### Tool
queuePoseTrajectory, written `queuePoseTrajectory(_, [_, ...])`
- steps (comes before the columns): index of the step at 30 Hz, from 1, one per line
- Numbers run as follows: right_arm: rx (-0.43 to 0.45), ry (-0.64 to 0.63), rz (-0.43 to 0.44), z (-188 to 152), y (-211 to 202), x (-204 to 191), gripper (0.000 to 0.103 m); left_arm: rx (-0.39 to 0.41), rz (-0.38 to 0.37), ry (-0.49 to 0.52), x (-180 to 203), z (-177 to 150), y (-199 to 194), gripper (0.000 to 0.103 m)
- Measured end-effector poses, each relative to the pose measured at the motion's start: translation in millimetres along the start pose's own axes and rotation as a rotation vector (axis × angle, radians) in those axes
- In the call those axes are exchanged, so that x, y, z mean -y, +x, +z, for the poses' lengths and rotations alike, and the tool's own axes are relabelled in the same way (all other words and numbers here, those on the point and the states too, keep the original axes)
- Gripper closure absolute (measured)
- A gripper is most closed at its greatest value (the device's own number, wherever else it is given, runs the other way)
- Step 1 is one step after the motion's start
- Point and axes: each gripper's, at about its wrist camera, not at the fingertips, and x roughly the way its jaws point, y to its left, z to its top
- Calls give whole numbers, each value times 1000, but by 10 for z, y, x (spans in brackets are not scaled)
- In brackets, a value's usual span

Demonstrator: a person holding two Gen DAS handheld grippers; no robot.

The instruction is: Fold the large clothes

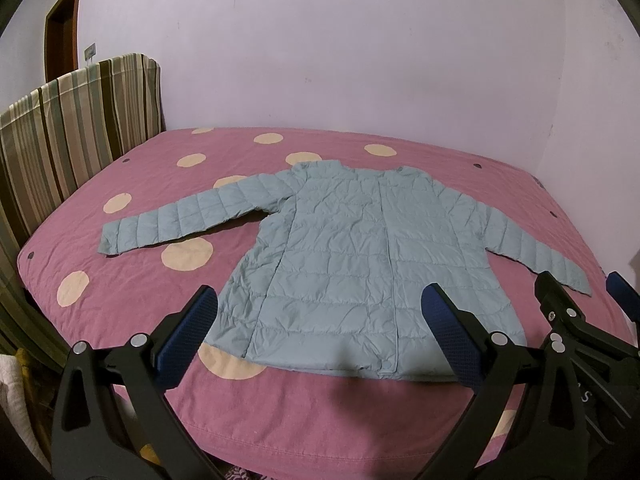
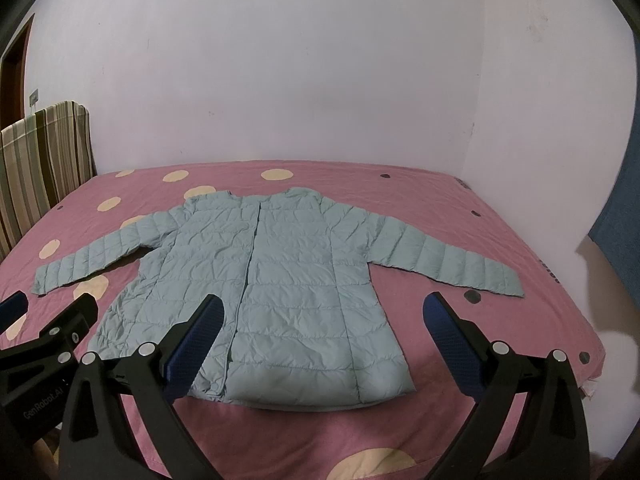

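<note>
A light blue quilted jacket (image 1: 352,248) (image 2: 280,280) lies flat, front up, on a pink bed cover (image 1: 132,264) (image 2: 480,340) with cream dots. Both sleeves are spread out to the sides, and the hem is nearest to me. My left gripper (image 1: 318,294) hovers open above the hem, over the jacket's left half, with nothing between its fingers. My right gripper (image 2: 323,302) is open too, above the hem's right half, and holds nothing. Each view also catches the other gripper at its edge: the right gripper (image 1: 580,280) and the left gripper (image 2: 50,302).
A striped padded headboard (image 1: 72,132) (image 2: 44,160) stands along the bed's left side. Pale walls close the far side and the right corner. A brown door (image 1: 64,28) is at the far left. A dark blue surface (image 2: 616,232) is at the right.
</note>
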Motion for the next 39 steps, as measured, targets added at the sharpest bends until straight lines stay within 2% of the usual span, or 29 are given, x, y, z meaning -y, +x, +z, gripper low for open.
queuePoseTrajectory(29, [-4,1,2,19,0,13,4,-7,0,-1,1,-15,9,2])
queuePoseTrajectory(39, [-43,6,8,-106,170,-8,4,-59,-11,-11,13,-139,261,2])
